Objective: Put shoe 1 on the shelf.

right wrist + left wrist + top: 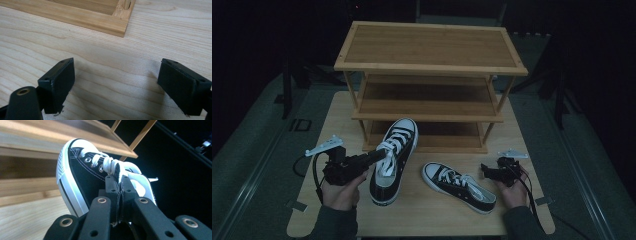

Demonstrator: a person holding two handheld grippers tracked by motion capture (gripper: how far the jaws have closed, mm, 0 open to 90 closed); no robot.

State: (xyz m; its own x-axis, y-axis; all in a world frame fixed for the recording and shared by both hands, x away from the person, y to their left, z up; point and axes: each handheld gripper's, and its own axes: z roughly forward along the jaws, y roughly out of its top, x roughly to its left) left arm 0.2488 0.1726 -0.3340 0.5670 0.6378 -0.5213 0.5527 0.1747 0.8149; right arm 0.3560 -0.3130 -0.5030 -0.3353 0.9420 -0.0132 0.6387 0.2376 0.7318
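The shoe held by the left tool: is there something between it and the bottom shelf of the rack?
Nothing visible stands in the way. The left tool is shut on the shoe, whose toe points at the rack's bottom shelf. That shelf looks bare, and the second shoe lies off to the right.

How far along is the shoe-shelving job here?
Done: nothing; the wooden three-tier rack holds no shoes. In hand: the left gripper pinches the black-and-white canvas sneaker, toe raised. Left: the matching second sneaker lies on the table beside the open right gripper.
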